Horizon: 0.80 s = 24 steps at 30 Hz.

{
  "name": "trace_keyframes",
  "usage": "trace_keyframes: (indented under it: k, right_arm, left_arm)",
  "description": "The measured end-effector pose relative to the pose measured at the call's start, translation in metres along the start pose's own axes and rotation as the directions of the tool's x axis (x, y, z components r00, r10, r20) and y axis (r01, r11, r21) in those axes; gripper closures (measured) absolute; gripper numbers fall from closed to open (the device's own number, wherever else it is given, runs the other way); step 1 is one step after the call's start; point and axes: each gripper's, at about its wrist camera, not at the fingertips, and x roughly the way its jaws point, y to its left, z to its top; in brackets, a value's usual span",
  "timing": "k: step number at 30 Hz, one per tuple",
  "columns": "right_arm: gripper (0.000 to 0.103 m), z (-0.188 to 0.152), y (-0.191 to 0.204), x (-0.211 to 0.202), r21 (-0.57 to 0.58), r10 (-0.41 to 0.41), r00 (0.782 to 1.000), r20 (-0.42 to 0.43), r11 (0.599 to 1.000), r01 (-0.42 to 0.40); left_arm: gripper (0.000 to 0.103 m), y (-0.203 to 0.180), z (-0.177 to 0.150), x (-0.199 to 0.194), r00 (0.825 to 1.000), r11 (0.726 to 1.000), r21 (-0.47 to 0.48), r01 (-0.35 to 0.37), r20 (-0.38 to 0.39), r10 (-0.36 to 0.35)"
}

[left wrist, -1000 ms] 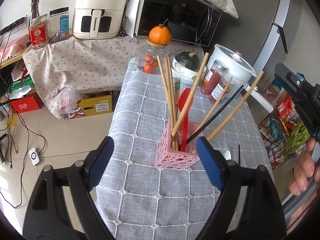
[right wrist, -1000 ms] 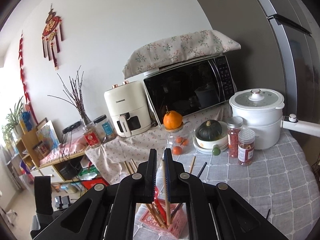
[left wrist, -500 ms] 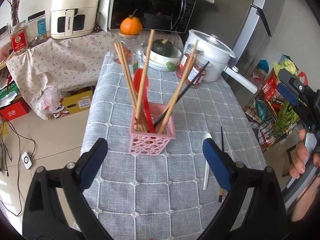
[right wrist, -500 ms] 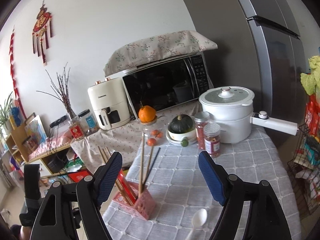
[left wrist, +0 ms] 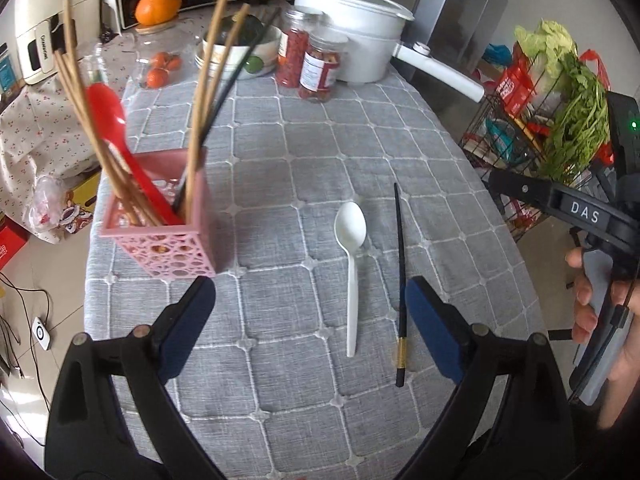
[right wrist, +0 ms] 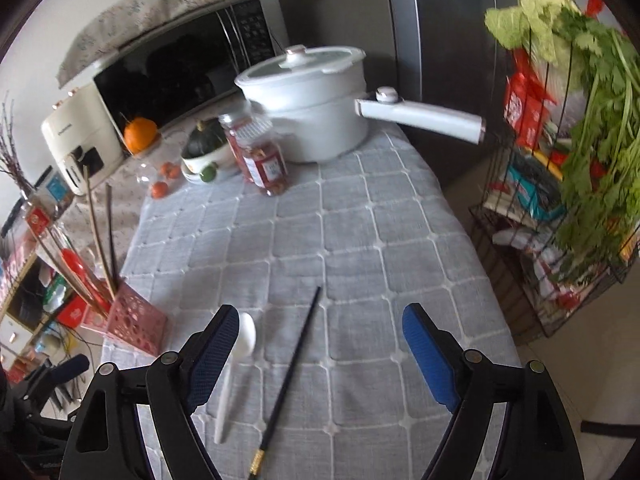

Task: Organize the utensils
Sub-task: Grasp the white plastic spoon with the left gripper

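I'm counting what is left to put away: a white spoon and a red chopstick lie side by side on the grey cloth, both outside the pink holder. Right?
Nearly. The chopstick beside the white spoon is black with a gold band near one end, not red; the left wrist view shows it clearly. Both do lie on the grey cloth, outside the pink holder.

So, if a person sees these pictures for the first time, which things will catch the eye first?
Probably the pink holder at the table's left, bristling with wooden chopsticks and a red spoon. Next, the white spoon and black chopstick lying side by side on the grey cloth, ahead of both open grippers.
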Motion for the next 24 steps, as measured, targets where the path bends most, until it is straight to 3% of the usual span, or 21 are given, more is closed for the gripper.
trace_keyframes:
  k: [4,10,17,21,24]
  right_arm:
    - [0.018,-0.008,-0.017,0.025,0.017,-0.025,0.993,-0.114,0.999,0.027]
    - [0.018,-0.009,-0.040,0.048,0.058,-0.065,0.980,-0.187,0.995,0.077]
    - [0.018,-0.004,-0.058,0.066,0.082,-0.060,0.971,-0.233,0.993,0.081]
    - [0.018,-0.003,-0.062,0.073,0.072,-0.059,0.967,-0.249,0.994,0.079]
    - [0.018,-0.002,-0.066,0.077,0.081,-0.053,0.965,-0.258,0.994,0.077]
  left_arm:
    - [0.007,-0.020,0.005,0.027,0.998,0.999,0.047,-0.021,-0.060,0.024]
    - [0.008,-0.034,0.024,0.067,0.994,0.998,0.056,-0.019,-0.105,0.025]
    - [0.037,-0.046,0.039,0.110,0.988,0.996,0.075,-0.041,-0.147,0.052]
    - [0.042,-0.047,0.043,0.129,0.983,0.997,0.052,-0.056,-0.169,0.064]
    - [0.052,-0.047,0.043,0.139,0.980,0.996,0.041,-0.074,-0.184,0.081]
